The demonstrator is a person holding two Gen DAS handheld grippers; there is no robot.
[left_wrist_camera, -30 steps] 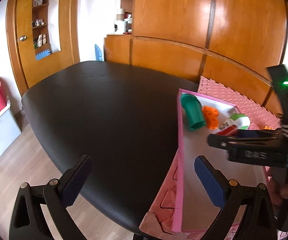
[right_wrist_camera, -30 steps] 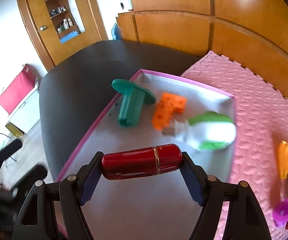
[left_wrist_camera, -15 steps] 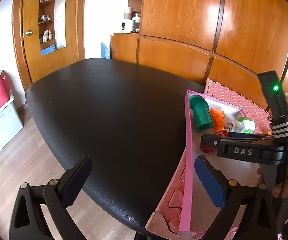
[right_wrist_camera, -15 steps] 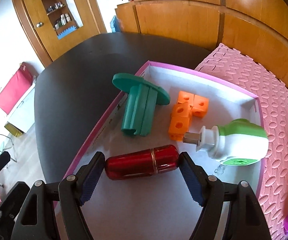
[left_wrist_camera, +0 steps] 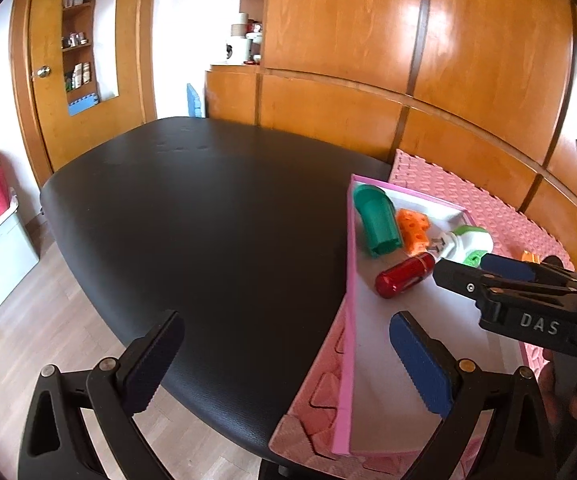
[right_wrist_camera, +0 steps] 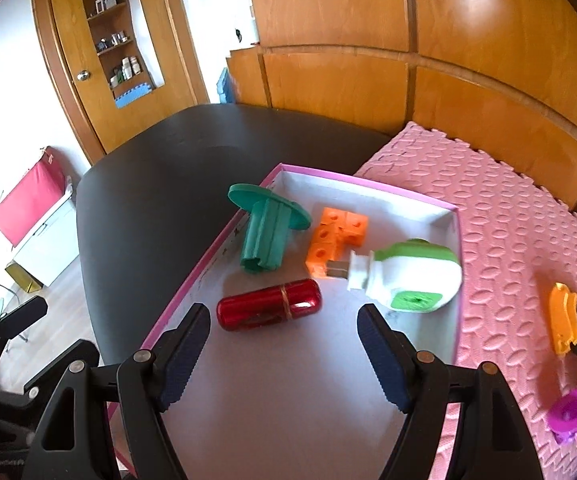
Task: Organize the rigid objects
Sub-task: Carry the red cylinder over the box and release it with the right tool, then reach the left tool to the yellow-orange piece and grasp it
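Red capsule lying loose in the pink-rimmed box, just ahead of the released right claw.

The right claw (right_wrist_camera: 283, 346) hangs over the near part of the box (right_wrist_camera: 454, 280), its blue pads spread wide and touching nothing. The red capsule (right_wrist_camera: 269, 310) lies on its side on the white floor just beyond the fingertips, nearer the left pad and clear of both. Past it, a green flanged piece (right_wrist_camera: 266, 228) leans at the box's left wall, an orange block (right_wrist_camera: 334, 236) sits beside that, and a white-and-green plug-in device (right_wrist_camera: 408, 280) lies to the right, its prongs toward the block. The box rests on a pink foam mat (right_wrist_camera: 508, 216) on the black surface (right_wrist_camera: 160, 176). The left claw (left_wrist_camera: 284, 364) is released too, empty, hovering over the surface's near edge beside the box.
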